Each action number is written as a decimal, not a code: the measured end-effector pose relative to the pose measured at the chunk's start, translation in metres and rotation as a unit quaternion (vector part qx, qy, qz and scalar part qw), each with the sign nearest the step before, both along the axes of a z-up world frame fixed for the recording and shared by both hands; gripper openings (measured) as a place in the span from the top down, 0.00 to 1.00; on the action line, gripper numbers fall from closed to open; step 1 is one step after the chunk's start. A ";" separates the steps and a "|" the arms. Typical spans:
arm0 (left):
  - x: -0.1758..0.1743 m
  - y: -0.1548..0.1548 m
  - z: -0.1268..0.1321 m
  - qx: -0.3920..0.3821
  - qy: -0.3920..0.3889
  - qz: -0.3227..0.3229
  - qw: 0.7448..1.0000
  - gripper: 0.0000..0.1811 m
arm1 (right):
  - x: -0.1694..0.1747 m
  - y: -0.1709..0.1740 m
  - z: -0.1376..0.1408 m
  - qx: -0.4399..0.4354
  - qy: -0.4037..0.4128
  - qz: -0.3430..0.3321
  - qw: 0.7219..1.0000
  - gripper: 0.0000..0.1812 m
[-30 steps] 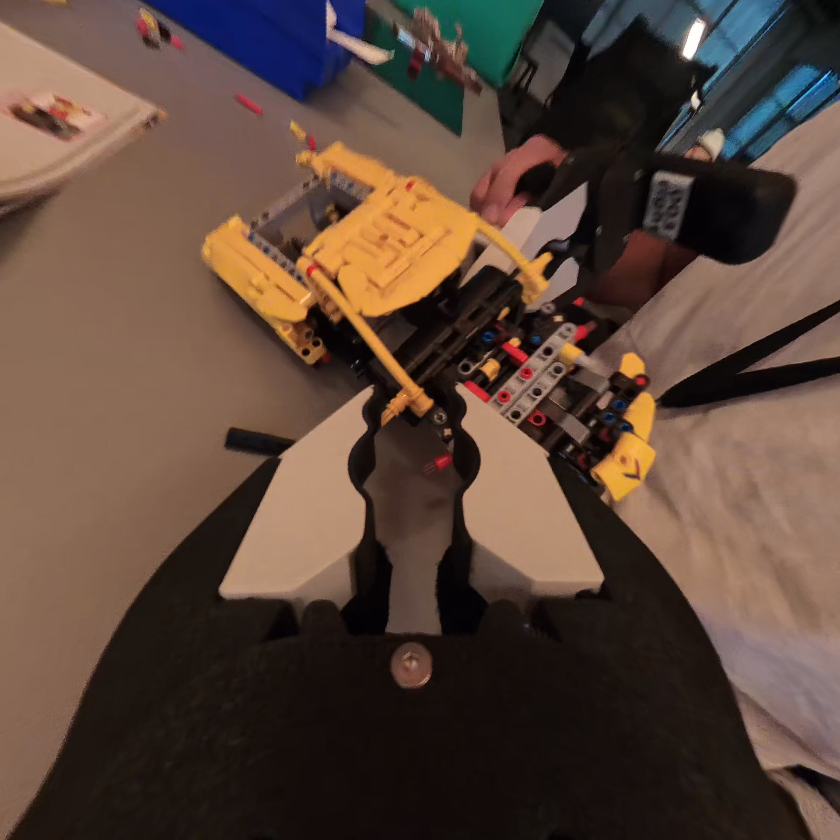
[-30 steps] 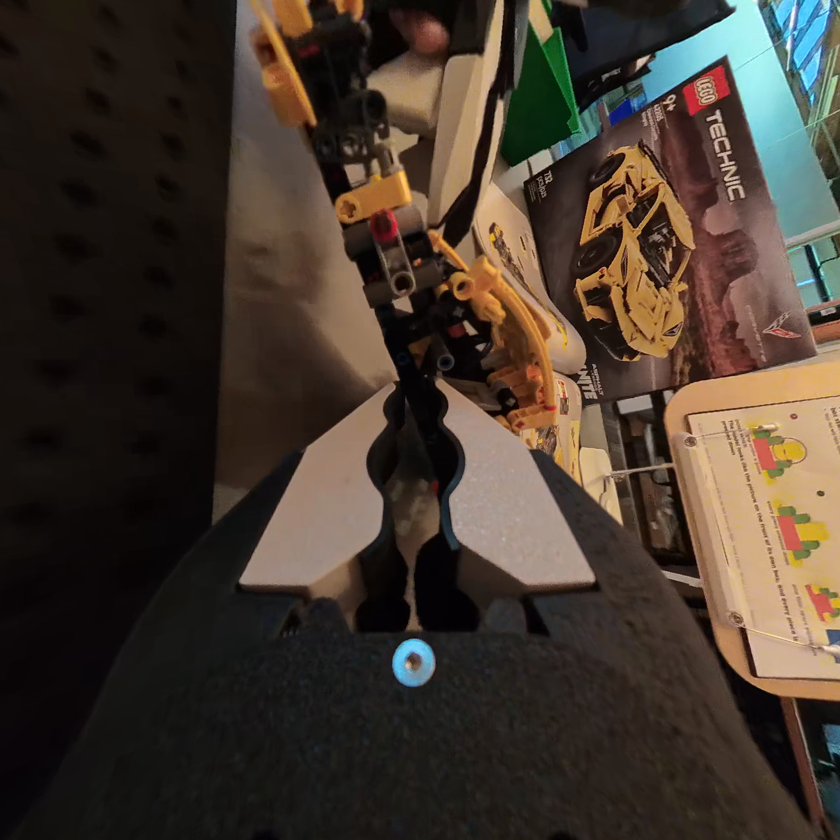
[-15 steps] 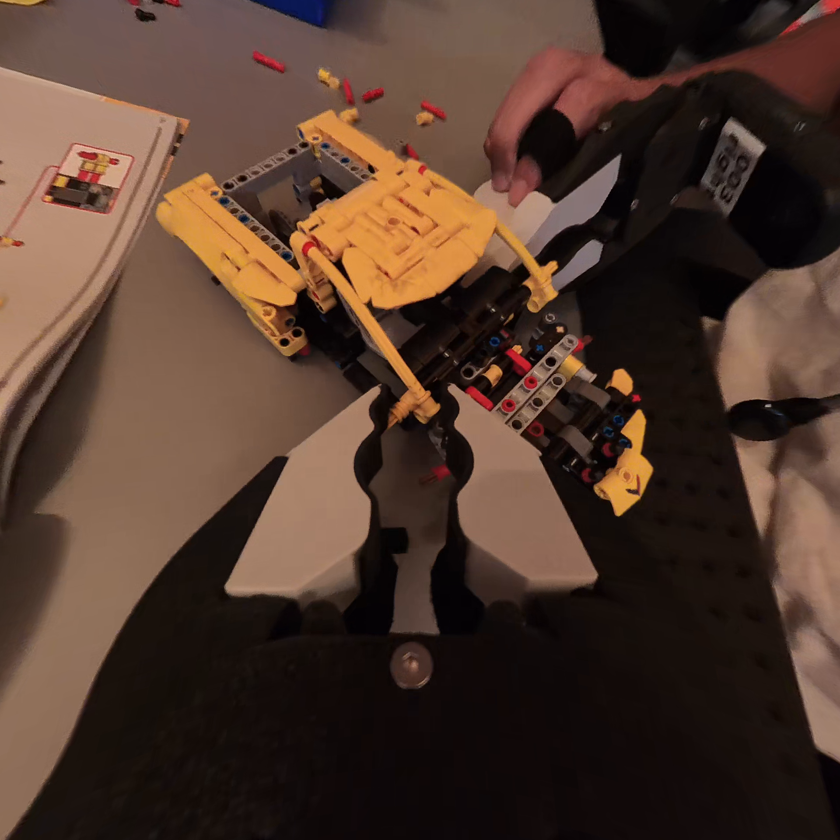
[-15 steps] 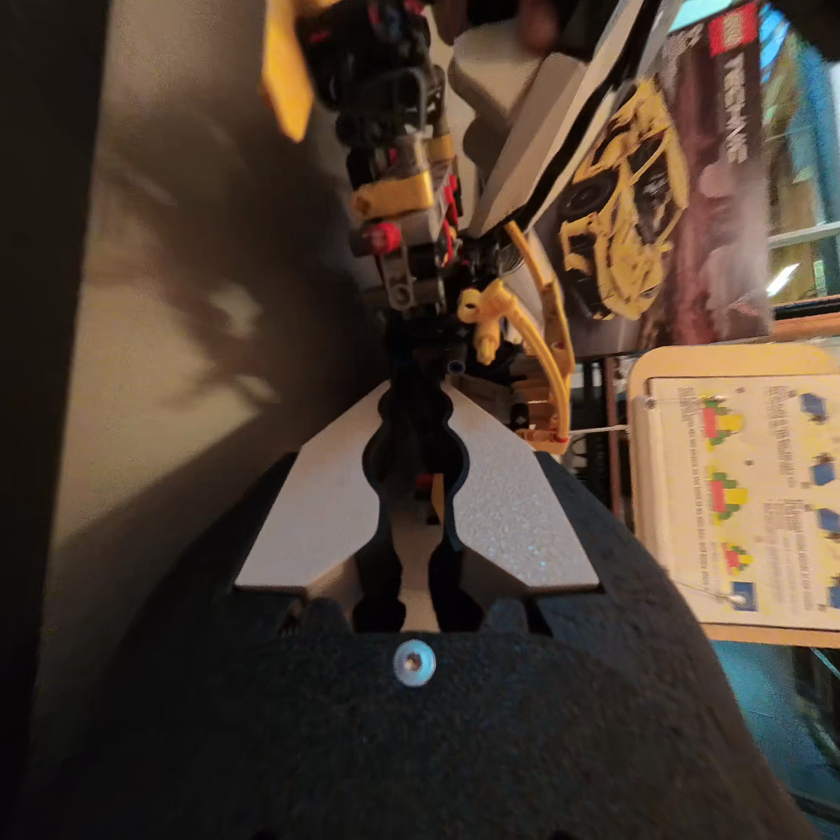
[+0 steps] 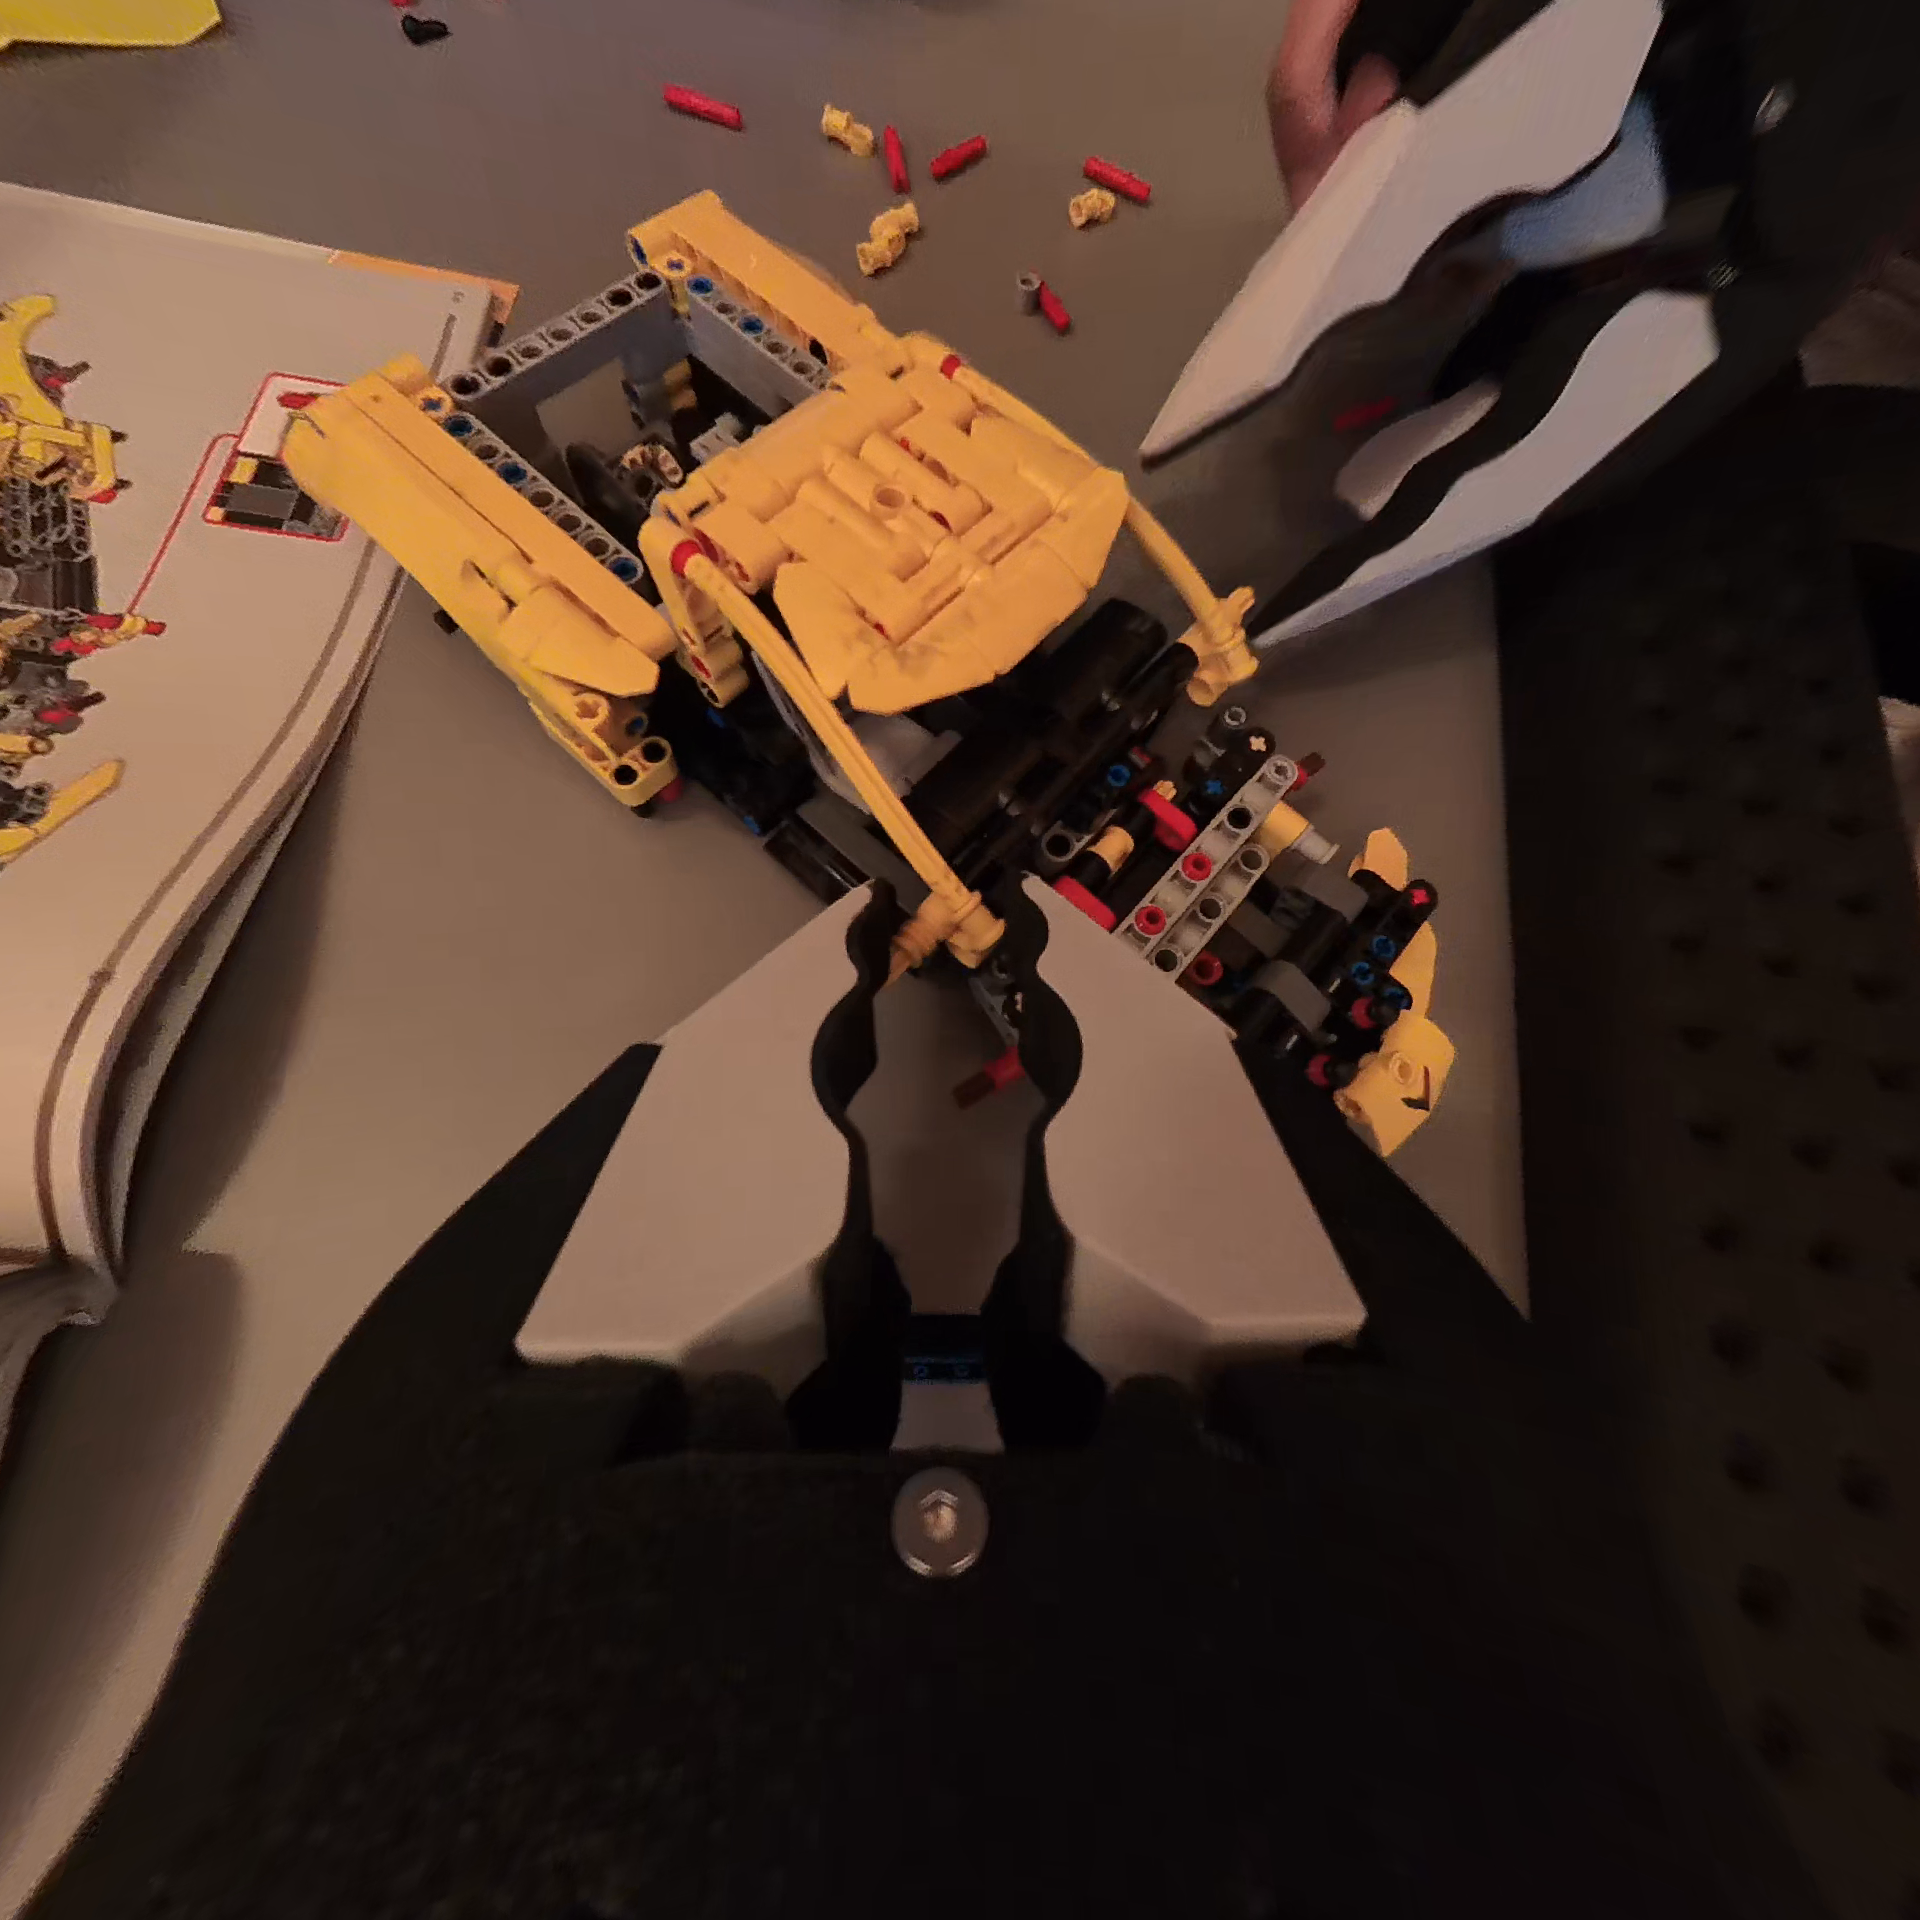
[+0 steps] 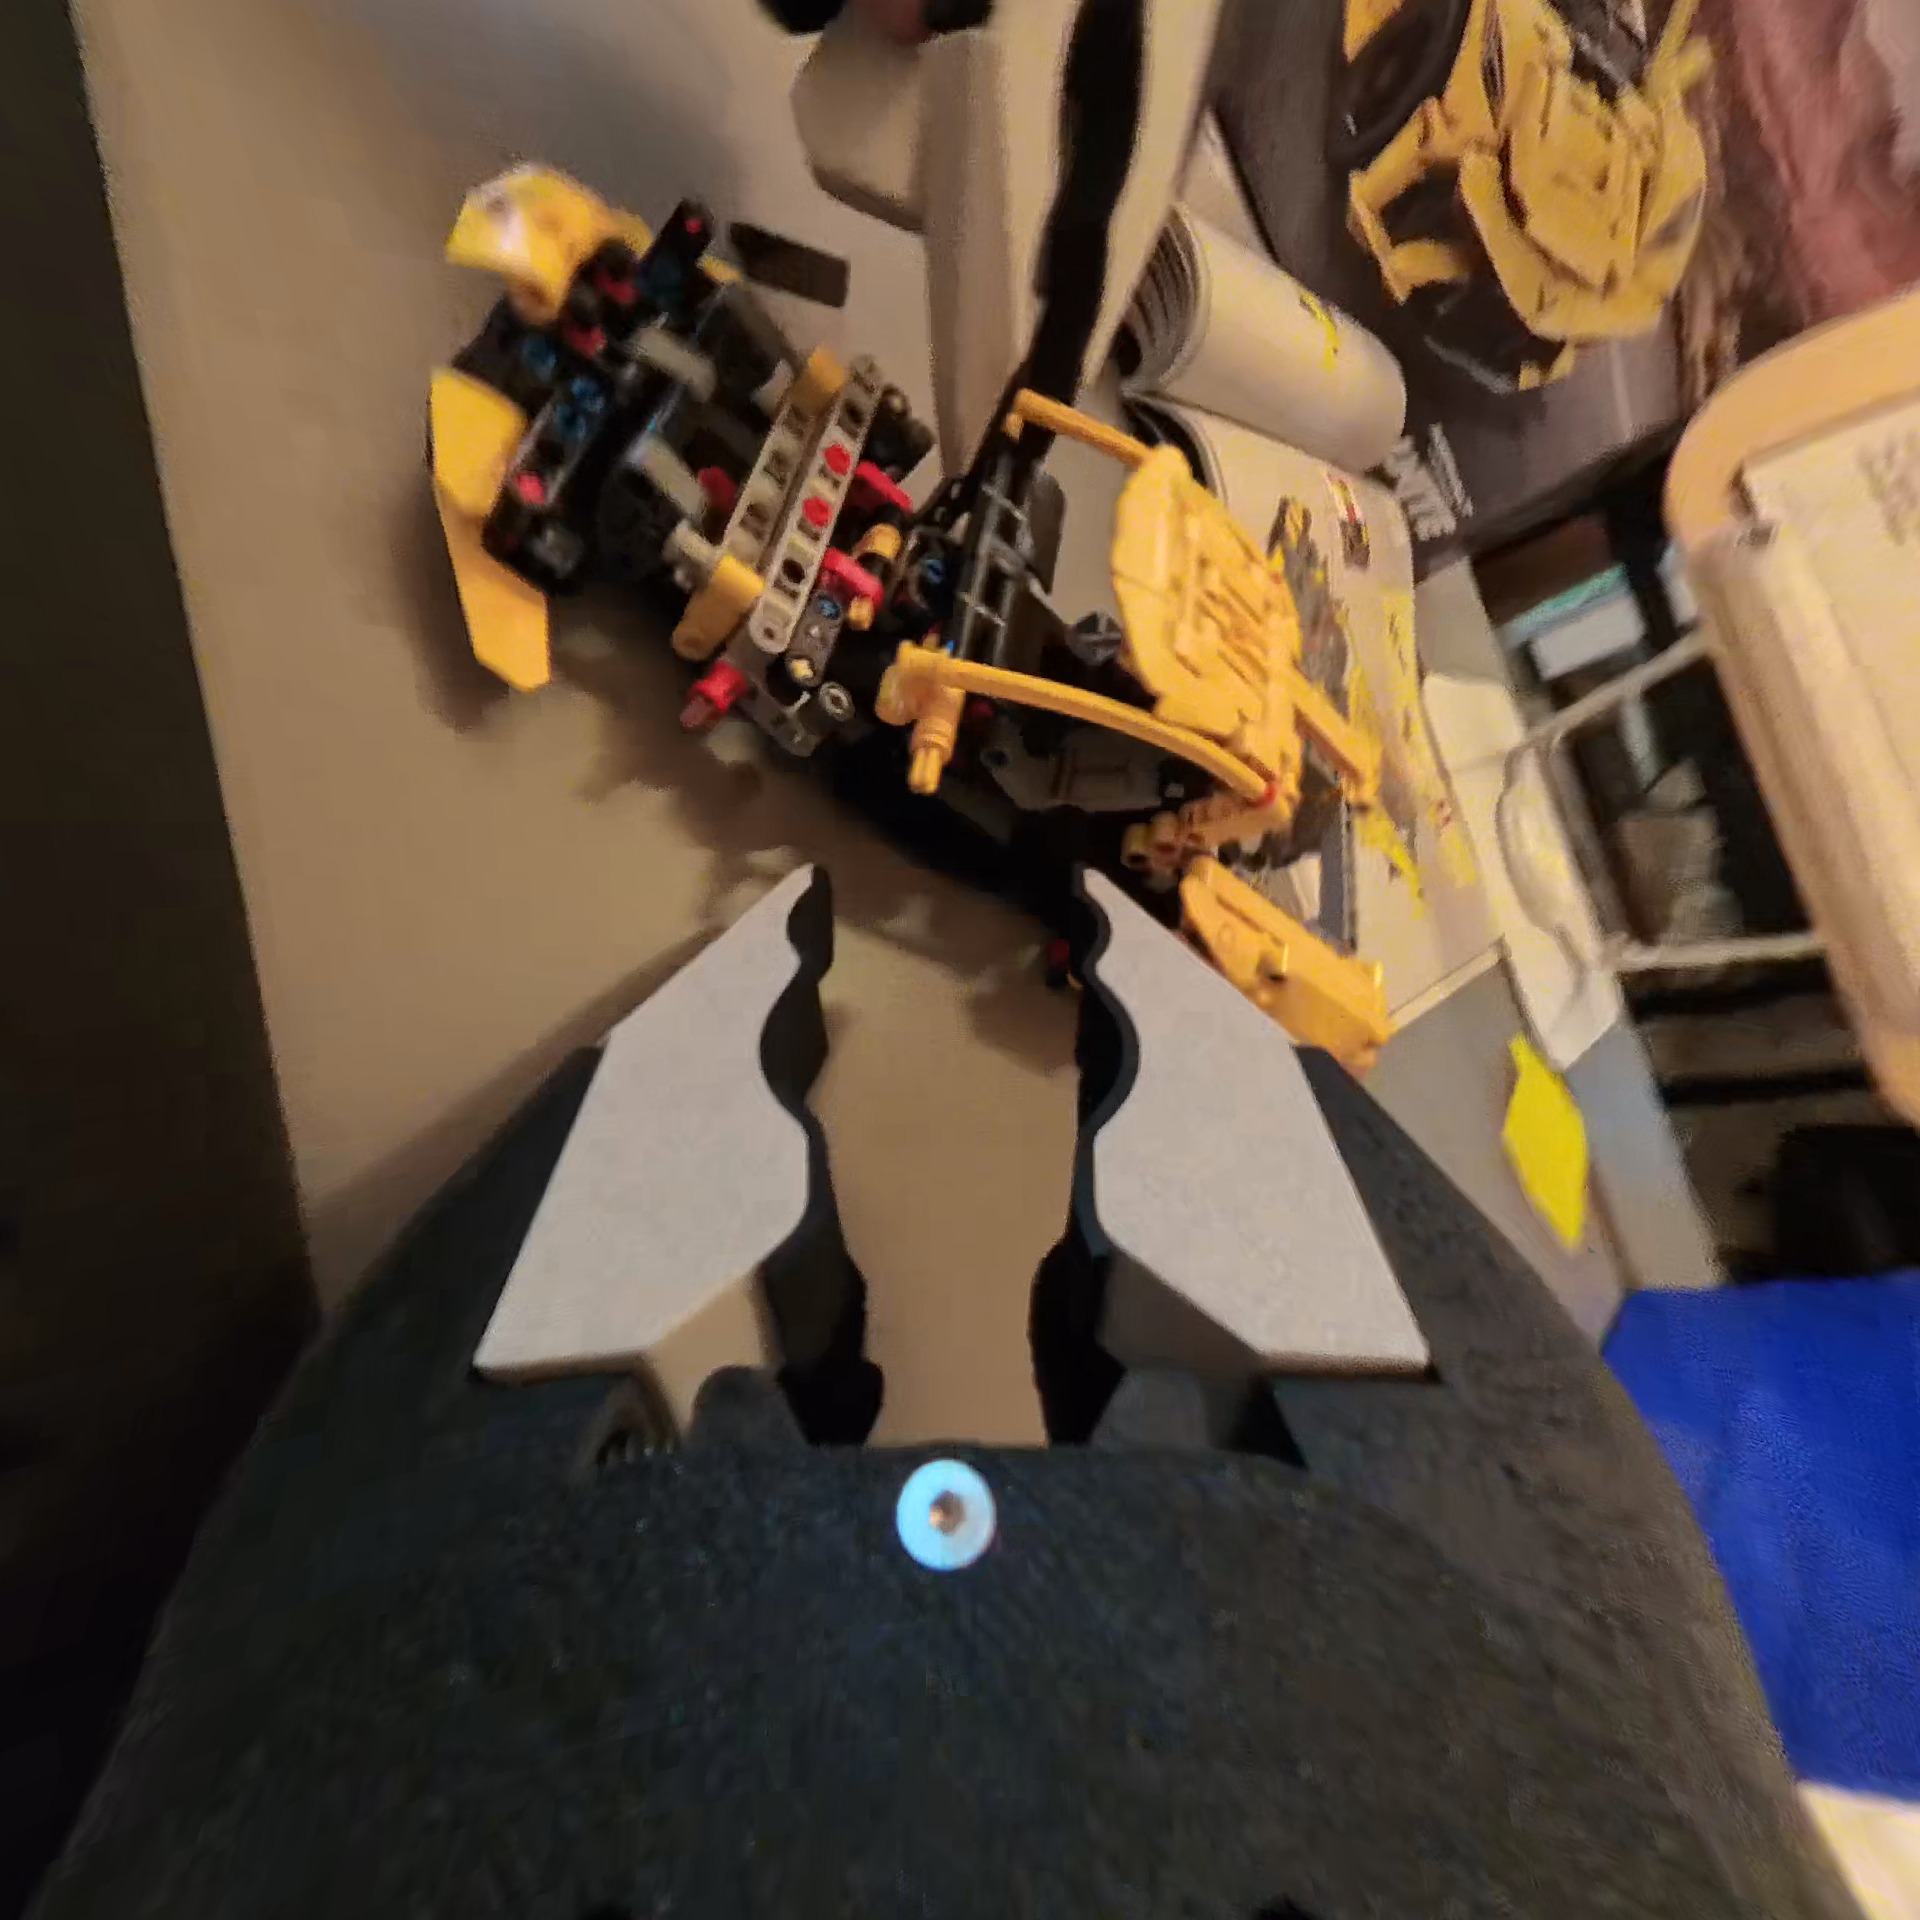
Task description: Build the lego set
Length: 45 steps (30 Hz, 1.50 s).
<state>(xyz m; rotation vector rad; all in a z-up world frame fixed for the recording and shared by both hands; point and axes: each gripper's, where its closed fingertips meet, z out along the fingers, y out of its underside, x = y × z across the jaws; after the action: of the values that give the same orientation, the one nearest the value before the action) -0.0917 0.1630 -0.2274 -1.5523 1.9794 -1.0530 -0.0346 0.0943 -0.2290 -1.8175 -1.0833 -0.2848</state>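
So my right gripper (image 6: pixel 948 914) has let go and backed off, jaws spread wide now. Left gripper (image 5: pixel 943 925) is pinching the yellow car (image 5: pixel 862 582) at a thin yellow bar. Car lies on the grey table (image 5: pixel 436 987), long axis diagonal. Manual (image 5: pixel 177 582) beside it, loose pins (image 5: pixel 956 156) beyond.

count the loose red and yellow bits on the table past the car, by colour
red pins: 5
yellow connectors: 3
total: 8, all lying beyond the far end of the car
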 end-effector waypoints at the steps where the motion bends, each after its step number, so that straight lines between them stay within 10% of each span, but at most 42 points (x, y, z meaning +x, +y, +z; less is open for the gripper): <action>1: 0.001 0.000 -0.001 0.006 0.000 0.002 1.000 0.89 | 0.004 -0.002 0.003 -0.014 0.031 -0.025 0.999 0.76; 10: -0.006 0.005 0.008 0.012 -0.039 0.056 0.998 0.84 | -0.006 0.010 0.041 -0.052 0.361 -0.146 0.920 0.76; 14: -0.049 0.052 0.030 -0.009 -0.092 0.189 0.978 0.84 | 0.009 0.017 0.050 -0.016 0.459 -0.165 0.873 0.78; 21: -0.115 0.135 0.050 -0.047 -0.164 0.407 0.897 0.84 | 0.008 0.019 0.054 -0.006 0.458 -0.152 0.876 0.80; 45: -0.136 0.165 0.023 -0.069 -0.128 0.464 0.874 0.85 | 0.014 0.032 0.045 -0.027 0.464 -0.168 0.869 0.82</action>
<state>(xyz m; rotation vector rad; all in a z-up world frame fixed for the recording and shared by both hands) -0.2278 0.3281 -0.2048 -1.9712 0.7795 -0.8949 -0.0204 0.1262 -0.1842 -1.8428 -0.0933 0.4097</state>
